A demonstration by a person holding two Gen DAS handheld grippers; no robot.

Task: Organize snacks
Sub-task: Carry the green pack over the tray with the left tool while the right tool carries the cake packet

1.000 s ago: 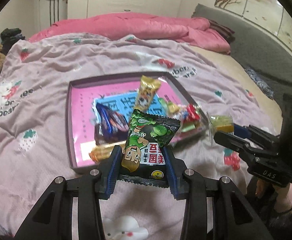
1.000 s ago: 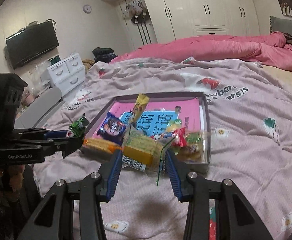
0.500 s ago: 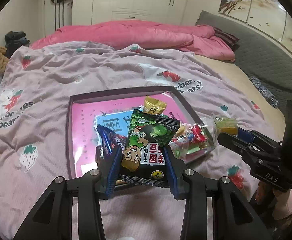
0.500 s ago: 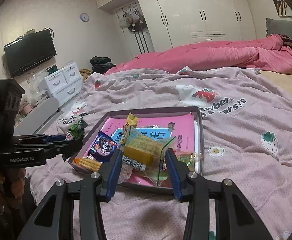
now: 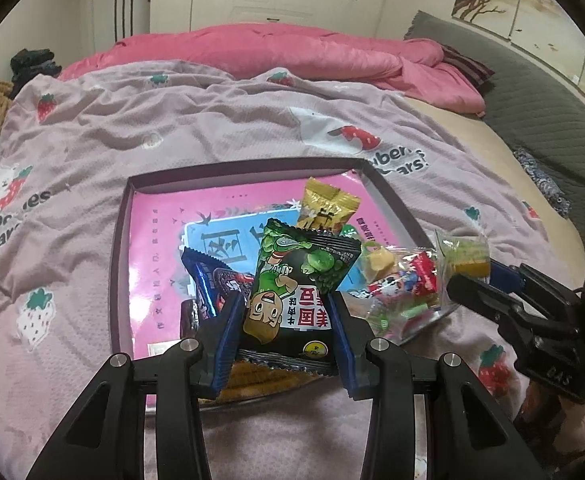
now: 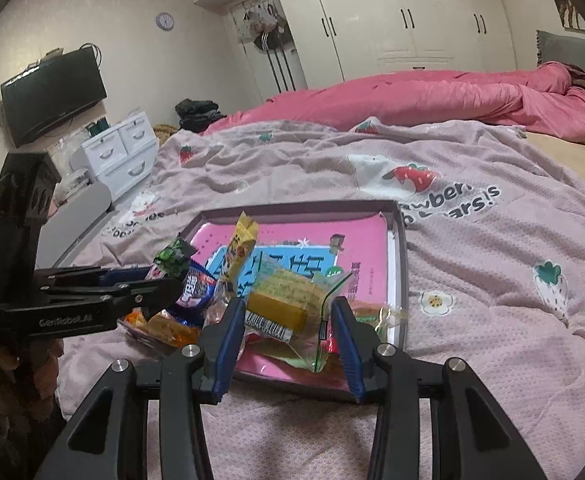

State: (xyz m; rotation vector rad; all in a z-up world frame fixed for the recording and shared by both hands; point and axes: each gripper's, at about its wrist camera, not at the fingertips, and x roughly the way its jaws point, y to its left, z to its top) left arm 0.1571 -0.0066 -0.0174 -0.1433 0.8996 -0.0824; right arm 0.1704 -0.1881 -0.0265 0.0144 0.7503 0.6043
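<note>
A dark-rimmed tray (image 5: 119, 248) (image 6: 402, 264) with a pink lining lies on the strawberry-print bedspread. In it are a blue packet (image 5: 206, 280), a gold packet (image 5: 326, 206), a clear bag of red and green sweets (image 5: 406, 292) and an orange packet (image 6: 168, 326). My left gripper (image 5: 286, 312) (image 6: 164, 280) is shut on a green and black snack packet (image 5: 296, 272) (image 6: 174, 258), held upright over the tray's near edge. My right gripper (image 6: 288, 314) (image 5: 464, 276) is shut on a clear packet with a yellow cake (image 6: 284, 302) (image 5: 466, 250), at the tray's near right corner.
A rumpled pink duvet (image 5: 292, 56) lies across the far side of the bed. White drawers (image 6: 116, 152) and a wall television (image 6: 52, 94) stand to the left, white wardrobes (image 6: 412, 20) behind. A dark grey quilted surface (image 5: 540, 120) borders the bed's right side.
Both grippers have moved forward toward the tray with their packets still held. The tray now fills more of each view, and the two held packets hang over its near edge.
</note>
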